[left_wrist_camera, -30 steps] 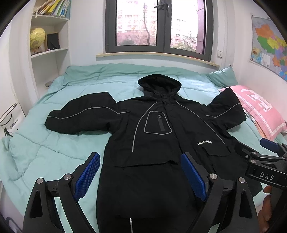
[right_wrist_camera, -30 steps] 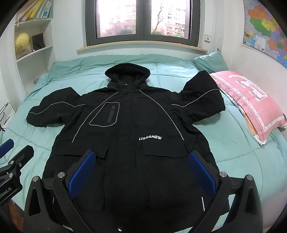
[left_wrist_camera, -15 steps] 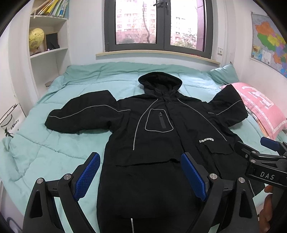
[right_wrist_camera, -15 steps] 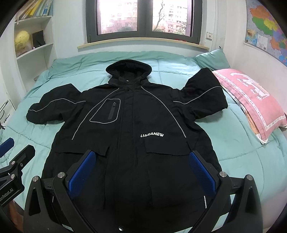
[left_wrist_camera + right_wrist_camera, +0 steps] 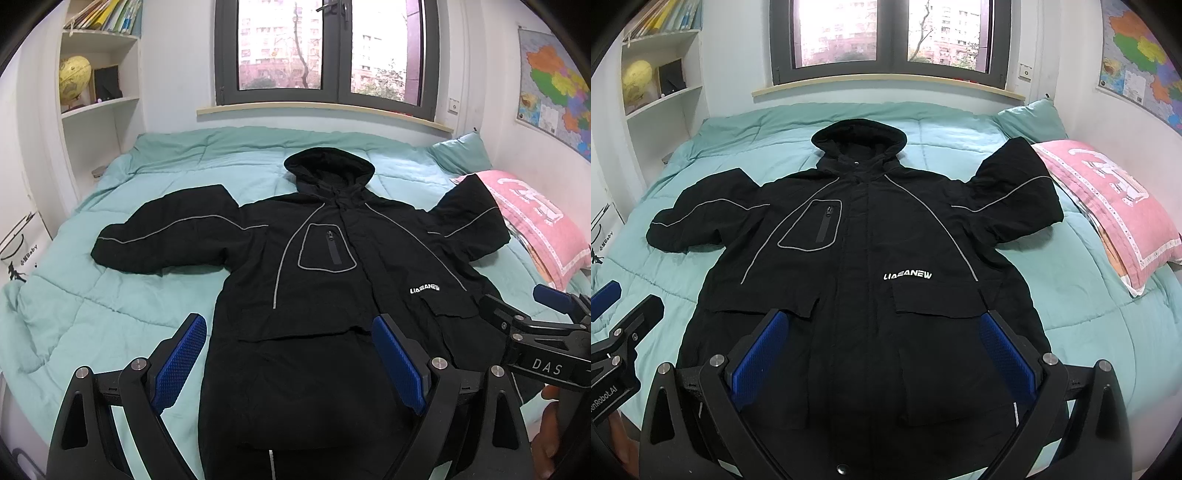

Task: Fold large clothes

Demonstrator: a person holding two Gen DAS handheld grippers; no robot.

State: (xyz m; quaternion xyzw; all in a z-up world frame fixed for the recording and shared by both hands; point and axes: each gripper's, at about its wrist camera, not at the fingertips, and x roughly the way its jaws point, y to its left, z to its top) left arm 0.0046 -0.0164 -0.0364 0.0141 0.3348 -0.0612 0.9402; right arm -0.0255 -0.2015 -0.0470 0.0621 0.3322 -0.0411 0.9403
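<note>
Left wrist view: left claw (image 5: 290, 363) wide open, nothing between the pads, hanging over the lower left front of the black hooded jacket (image 5: 332, 295). Compared with a second ago the jacket sits slightly higher and further out in frame, so the claw has eased back or tilted a little; no contact, no fabric moved. Jacket lies flat and face up on the teal quilt (image 5: 92, 314), hood (image 5: 328, 166) straight ahead, one sleeve (image 5: 166, 240) spread ahead-left. Right claw's body visible at far right.

Right wrist view: right claw (image 5: 882, 354) also fully open and empty, above the hem between the two flap pockets. Same small drift, jacket unchanged. Other sleeve (image 5: 1015, 195) ahead-right, cuff beside the pink pillow (image 5: 1115, 206).

Read: still approach phase, folding not begun; sleeves look like the first grab.
</note>
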